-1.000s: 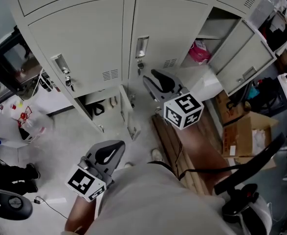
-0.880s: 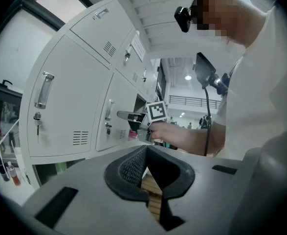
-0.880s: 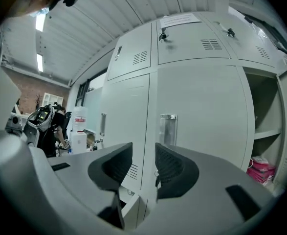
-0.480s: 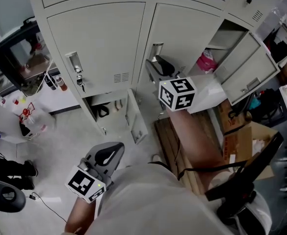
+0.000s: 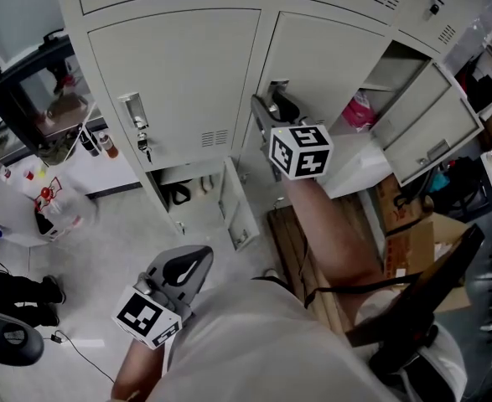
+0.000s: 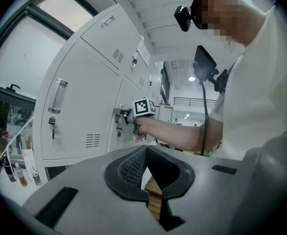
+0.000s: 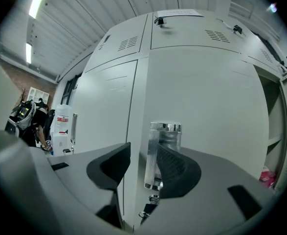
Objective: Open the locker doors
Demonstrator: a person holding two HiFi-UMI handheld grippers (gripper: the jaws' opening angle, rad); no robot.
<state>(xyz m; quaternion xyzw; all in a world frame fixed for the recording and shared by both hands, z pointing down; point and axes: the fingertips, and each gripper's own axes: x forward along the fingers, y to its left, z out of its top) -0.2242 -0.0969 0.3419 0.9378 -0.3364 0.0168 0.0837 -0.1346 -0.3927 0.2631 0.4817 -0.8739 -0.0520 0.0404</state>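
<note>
Locker handle (image 7: 153,151) between right gripper's (image 7: 142,166) opening fingers (image 7: 176,169).

An industrial storage or changing area is suggested: grey metal lockers (image 5: 178,74) are ranged in a bank, cardboard boxes (image 5: 409,237) are left at the right, and a corrugated ceiling (image 7: 84,18) is seen overhead.

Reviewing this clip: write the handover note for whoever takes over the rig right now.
Right gripper: jaws opening on either side of the middle door's chrome handle, not gripping it.
Left gripper: shut, empty, held low by the body.
Done: right-hand door and small lower door stand open.
Left: middle door and left door are shut, with a key in the left one's lock.
</note>
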